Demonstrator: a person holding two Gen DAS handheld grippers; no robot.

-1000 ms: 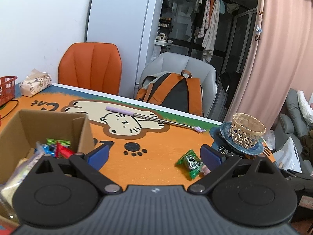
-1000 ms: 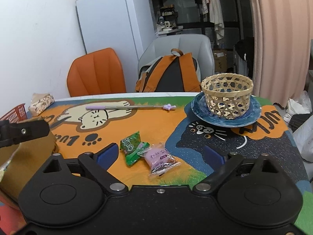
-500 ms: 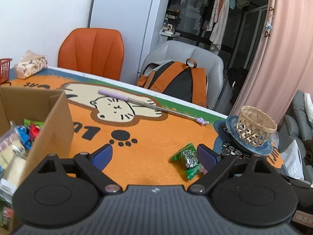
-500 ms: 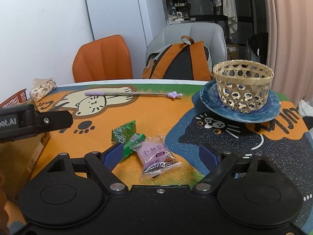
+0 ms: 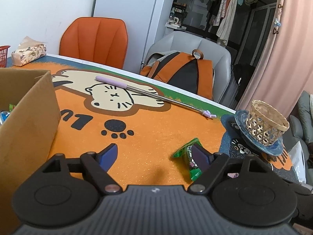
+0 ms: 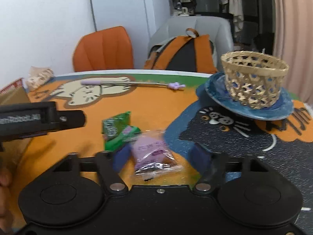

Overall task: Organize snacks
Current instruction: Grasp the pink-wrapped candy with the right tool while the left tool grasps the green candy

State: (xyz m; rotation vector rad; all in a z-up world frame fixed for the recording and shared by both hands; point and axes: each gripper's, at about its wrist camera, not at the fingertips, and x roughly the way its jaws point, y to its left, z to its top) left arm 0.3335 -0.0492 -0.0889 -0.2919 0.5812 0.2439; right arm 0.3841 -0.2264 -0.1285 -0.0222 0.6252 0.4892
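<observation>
box (image 5: pixel 29 121): matt cardboard | basket (image 6: pixel 254 78): woven cane | wrapper (image 6: pixel 154 154): glossy plastic

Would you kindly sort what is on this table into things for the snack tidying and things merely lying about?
Job:
- green snack packet
- purple snack packet
- cardboard box
- woven basket

Lying about:
- telescopic stick
- tissue pack
- red basket
- backpack

Black tool (image 5: pixel 154 153) w/ blue pads (image 5: pixel 109 153)
</observation>
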